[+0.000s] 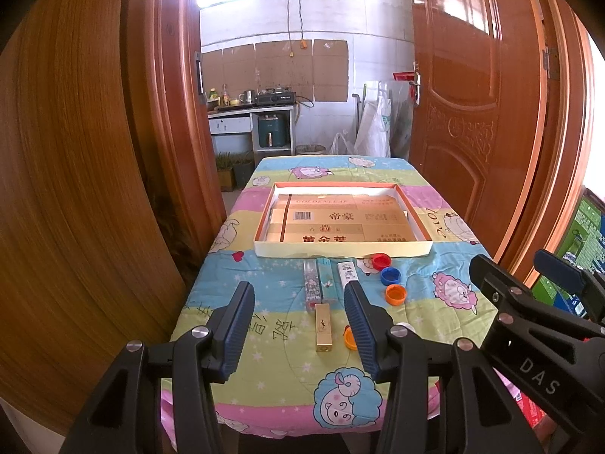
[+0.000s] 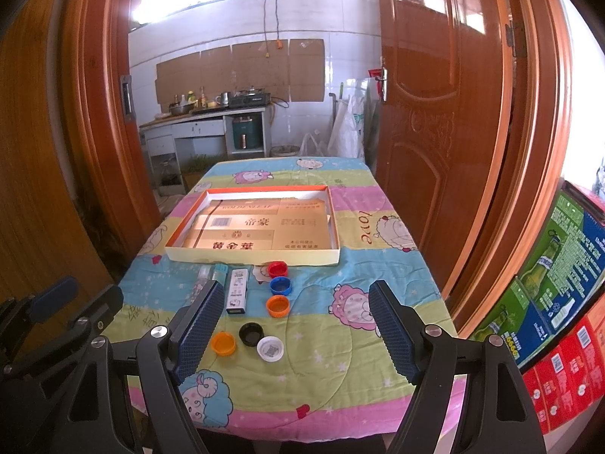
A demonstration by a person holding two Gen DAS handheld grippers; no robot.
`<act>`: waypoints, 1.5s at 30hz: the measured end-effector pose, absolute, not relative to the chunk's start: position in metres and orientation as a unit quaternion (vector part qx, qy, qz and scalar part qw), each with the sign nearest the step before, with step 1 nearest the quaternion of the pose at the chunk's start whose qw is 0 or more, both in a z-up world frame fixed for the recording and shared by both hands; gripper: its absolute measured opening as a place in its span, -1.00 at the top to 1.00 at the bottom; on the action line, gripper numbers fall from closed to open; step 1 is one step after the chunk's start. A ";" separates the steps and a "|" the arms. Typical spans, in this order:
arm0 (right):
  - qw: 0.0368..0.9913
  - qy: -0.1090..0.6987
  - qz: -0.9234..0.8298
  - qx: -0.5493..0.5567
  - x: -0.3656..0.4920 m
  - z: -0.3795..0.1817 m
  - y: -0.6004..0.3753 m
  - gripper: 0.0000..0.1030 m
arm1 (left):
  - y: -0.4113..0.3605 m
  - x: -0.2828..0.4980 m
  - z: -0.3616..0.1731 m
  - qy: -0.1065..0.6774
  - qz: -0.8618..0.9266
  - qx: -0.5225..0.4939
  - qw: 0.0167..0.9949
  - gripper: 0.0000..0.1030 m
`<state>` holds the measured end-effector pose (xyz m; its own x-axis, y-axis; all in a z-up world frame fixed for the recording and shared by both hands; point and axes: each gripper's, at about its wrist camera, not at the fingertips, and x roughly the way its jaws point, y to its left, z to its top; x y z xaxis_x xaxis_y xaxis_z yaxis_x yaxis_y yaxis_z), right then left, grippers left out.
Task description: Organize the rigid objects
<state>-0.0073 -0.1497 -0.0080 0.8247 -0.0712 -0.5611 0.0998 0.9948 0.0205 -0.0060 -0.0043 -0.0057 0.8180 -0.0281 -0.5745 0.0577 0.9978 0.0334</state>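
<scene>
Table [image 2: 378, 302] with sheep-print cloth, doorway to a kitchen behind.

Shallow box lid tray [image 2: 181, 253]: white outer walls, orange inner rim, gold printed card lining the bottom. Sits mid-table, nothing loose inside it.

Just in front of the tray, a row of lighters lying lengthwise: clear patterned lighter [image 1: 311, 283], teal lighter [image 1: 326, 278], white lighter [image 2: 237, 290]. Gold lighter [image 1: 323, 327] lies nearer the table's front edge, apart from the row.

Caps to the right of the lighters, in a line: red cap [image 2: 277, 268], blue cap [image 2: 281, 285], orange cap [image 2: 278, 305]. Second group closer in: yellow-orange cap [image 2: 223, 343], black cap [image 2: 251, 333], white cap [image 2: 270, 348], all open side up, black and white touching.

Left gripper [image 1: 298, 325]: jaws wide apart, holding nothing, hanging above the gold lighter. Right gripper [image 2: 295, 329]: jaws wide, nothing between the pads, over the near cap group.

Occlusions: in the left view, the right-hand finger covers most of the near caps and the white lighter's near end. In the right view, the left-hand finger hides the gold lighter and the near ends of the clear and teal ones. Print on the lighters is too small to read.
</scene>
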 end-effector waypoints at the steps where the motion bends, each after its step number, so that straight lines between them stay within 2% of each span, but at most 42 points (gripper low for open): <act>1: 0.955 0.293 -0.044 0.025 -0.007 -0.008 -0.151 -0.55 | -0.004 -0.006 -0.006 0.301 -0.023 0.025 0.953 0.03; 27: 0.951 0.303 -0.048 0.029 -0.003 -0.022 -0.156 -0.55 | 0.004 0.005 -0.016 0.317 -0.017 0.010 0.948 0.03; 34: 0.945 0.323 -0.046 0.033 0.008 -0.044 -0.169 -0.55 | 0.018 0.015 -0.037 0.332 -0.031 -0.007 0.943 0.03; 43: 0.924 0.378 -0.032 0.050 0.020 -0.091 -0.185 -0.55 | 0.004 0.039 -0.089 0.397 -0.096 -0.014 0.913 0.03; 45: 0.924 0.378 -0.031 0.053 0.021 -0.092 -0.189 -0.55 | -0.004 0.049 -0.098 0.408 -0.094 -0.002 0.908 0.11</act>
